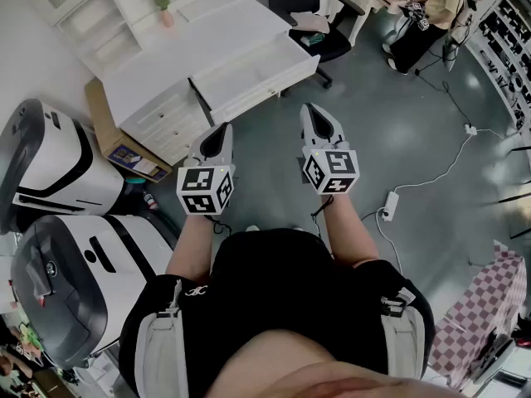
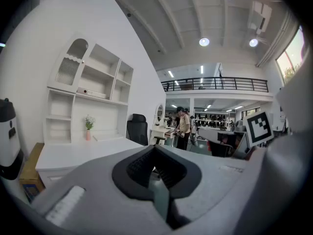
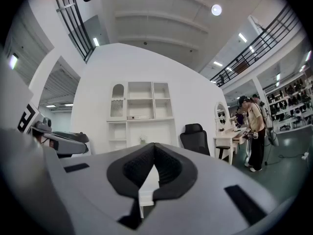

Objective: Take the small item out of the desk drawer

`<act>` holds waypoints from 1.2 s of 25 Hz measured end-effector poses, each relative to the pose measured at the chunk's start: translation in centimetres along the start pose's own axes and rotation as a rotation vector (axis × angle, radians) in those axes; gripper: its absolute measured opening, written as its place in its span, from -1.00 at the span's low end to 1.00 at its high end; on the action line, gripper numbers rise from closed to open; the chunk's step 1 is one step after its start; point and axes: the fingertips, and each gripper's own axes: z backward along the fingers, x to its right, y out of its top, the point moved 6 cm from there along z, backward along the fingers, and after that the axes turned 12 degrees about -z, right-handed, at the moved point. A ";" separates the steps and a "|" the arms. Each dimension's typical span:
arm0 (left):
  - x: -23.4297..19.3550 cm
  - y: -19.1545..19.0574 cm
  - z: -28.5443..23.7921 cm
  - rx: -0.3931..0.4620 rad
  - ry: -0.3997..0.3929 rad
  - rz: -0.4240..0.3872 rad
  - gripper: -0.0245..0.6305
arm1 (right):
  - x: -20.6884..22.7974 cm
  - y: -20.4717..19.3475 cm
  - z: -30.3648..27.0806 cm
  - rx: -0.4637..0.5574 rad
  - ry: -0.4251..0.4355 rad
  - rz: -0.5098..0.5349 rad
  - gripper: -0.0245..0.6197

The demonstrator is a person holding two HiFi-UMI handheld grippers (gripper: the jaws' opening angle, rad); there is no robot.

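Observation:
A white desk (image 1: 187, 52) with a shelf unit on top stands ahead of me and to the left, across a stretch of grey floor. Its long front drawer (image 1: 257, 85) faces me, with a stack of smaller drawers (image 1: 170, 123) at its left end. No small item shows in any view. My left gripper (image 1: 222, 133) and right gripper (image 1: 314, 111) are held side by side in the air, short of the desk, both pointing toward it. Each is shut with nothing between its jaws. The left gripper view shows the desk top (image 2: 73, 153); the right gripper view shows the shelf unit (image 3: 142, 106).
A black office chair (image 1: 319, 23) stands right of the desk. Two large white machines (image 1: 50, 168) and a cardboard box (image 1: 116, 143) sit on the left. A power strip with a cable (image 1: 388, 206) lies on the floor at right. A person (image 1: 431, 11) stands at a far table.

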 end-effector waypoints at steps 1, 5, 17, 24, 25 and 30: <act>0.1 0.0 0.2 -0.002 0.003 0.001 -0.89 | -0.1 0.0 0.2 -0.001 0.002 -0.001 -0.93; 0.5 0.4 0.7 0.000 0.010 -0.003 -0.89 | -0.2 0.2 0.7 0.001 0.005 -0.003 -0.93; -0.8 0.4 -0.9 0.010 -0.012 0.003 -0.89 | -0.9 0.1 -0.9 -0.002 0.014 0.017 -0.93; -2.7 -0.3 -0.2 0.016 -0.052 0.002 -0.89 | -3.1 -0.9 -1.5 -0.005 -0.022 0.032 -0.93; -3.1 -0.5 0.0 0.015 -0.056 0.002 -0.89 | -3.4 -1.1 -1.5 -0.003 -0.031 0.022 -0.93; -4.6 -1.1 0.3 0.017 -0.055 0.008 -0.89 | -4.4 -2.0 -2.2 0.009 -0.054 -0.011 -0.93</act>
